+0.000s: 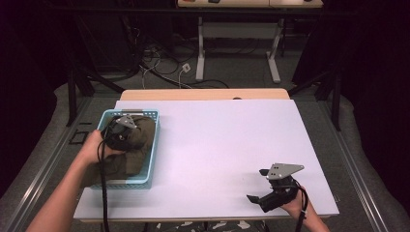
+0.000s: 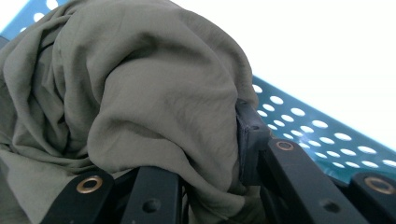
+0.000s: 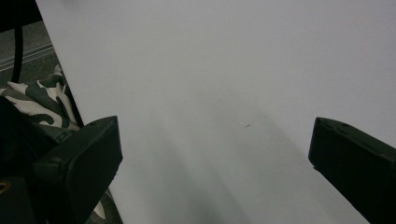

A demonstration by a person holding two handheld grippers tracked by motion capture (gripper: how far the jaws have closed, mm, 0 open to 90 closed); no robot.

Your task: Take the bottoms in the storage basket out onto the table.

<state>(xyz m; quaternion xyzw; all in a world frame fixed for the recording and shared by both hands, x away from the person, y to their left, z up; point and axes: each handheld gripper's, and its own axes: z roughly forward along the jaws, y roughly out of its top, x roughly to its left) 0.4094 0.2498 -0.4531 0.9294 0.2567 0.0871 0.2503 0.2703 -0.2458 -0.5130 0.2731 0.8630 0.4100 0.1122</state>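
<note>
Left gripper (image 1: 126, 126) in the perforated light-blue plastic basket (image 1: 151, 159)
Its jaws pinch crumpled olive-green fabric (image 2: 140, 93); the right gripper (image 1: 261, 186) rests wide apart on the white tabletop (image 1: 227, 145).

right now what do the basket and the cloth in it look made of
Basket: looks like light blue moulded plastic, smooth, its walls punched with rows of round holes. Cloth: thin olive-green woven fabric, matte, soft, going by its fine creases and loose folds; the fibre cannot be told.
</note>
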